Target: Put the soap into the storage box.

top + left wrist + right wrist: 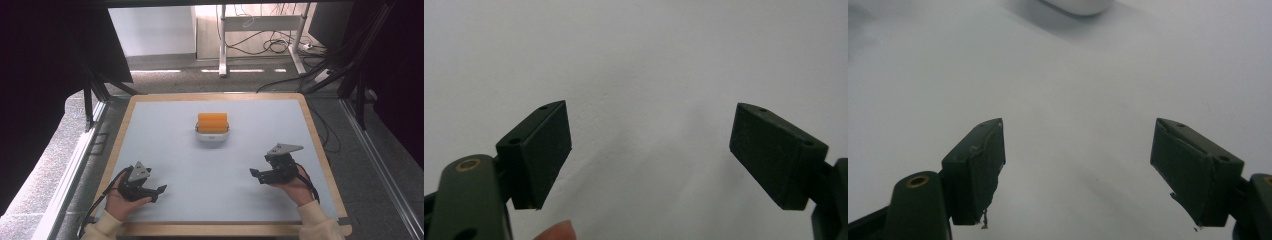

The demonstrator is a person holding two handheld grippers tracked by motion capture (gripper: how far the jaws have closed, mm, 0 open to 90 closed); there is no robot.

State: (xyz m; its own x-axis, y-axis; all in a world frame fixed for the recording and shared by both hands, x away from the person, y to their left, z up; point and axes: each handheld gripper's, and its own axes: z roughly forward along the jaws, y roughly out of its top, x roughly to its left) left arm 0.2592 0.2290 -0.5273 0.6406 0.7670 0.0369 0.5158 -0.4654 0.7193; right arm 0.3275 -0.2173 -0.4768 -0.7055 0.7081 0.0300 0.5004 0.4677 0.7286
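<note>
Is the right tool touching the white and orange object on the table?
Apart. The high view shows bare table between the right tool and the object.

Matt pale tabletop [175,150], wood rim [215,95]

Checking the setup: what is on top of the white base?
An orange block sits on the white base, covering its top; whatever lies beneath the block is hidden. Both grippers are away, near the table's front.

A white base [212,136] carrying an orange block [212,121] stood well beyond both sets of jaws.
</note>
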